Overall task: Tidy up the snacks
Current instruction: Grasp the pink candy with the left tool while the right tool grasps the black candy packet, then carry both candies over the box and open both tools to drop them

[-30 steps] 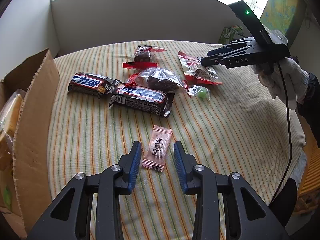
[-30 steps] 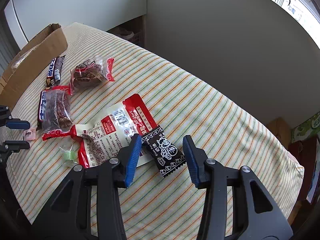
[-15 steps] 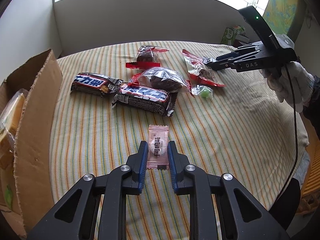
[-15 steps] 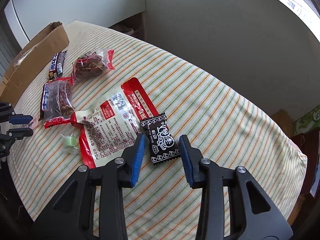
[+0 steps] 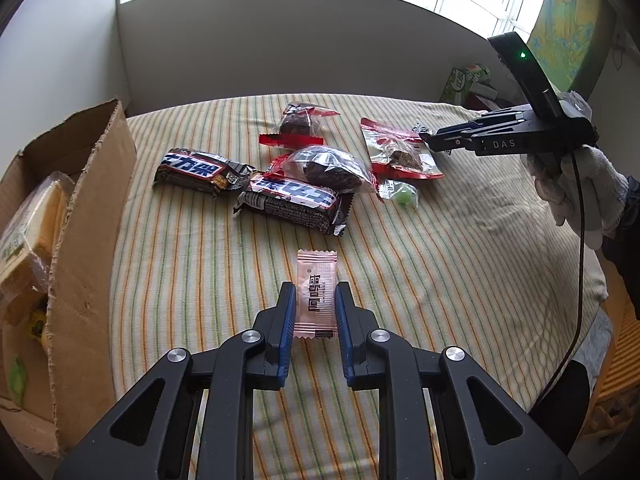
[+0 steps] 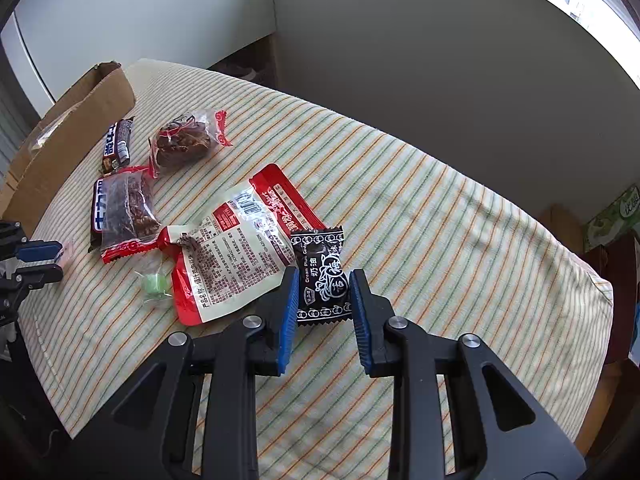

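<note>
Left gripper is clamping the pink candy at lower centre. Right gripper is closing on the black candy, pads touching its edges. Advice: lift both straight up, keeping the pinch mid-wrapper, then carry them to the box at left.

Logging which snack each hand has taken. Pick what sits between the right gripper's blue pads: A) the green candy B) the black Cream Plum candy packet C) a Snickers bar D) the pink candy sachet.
B: the right gripper is closing on the black Cream Plum candy packet, its blue pads at both sides of it.
</note>
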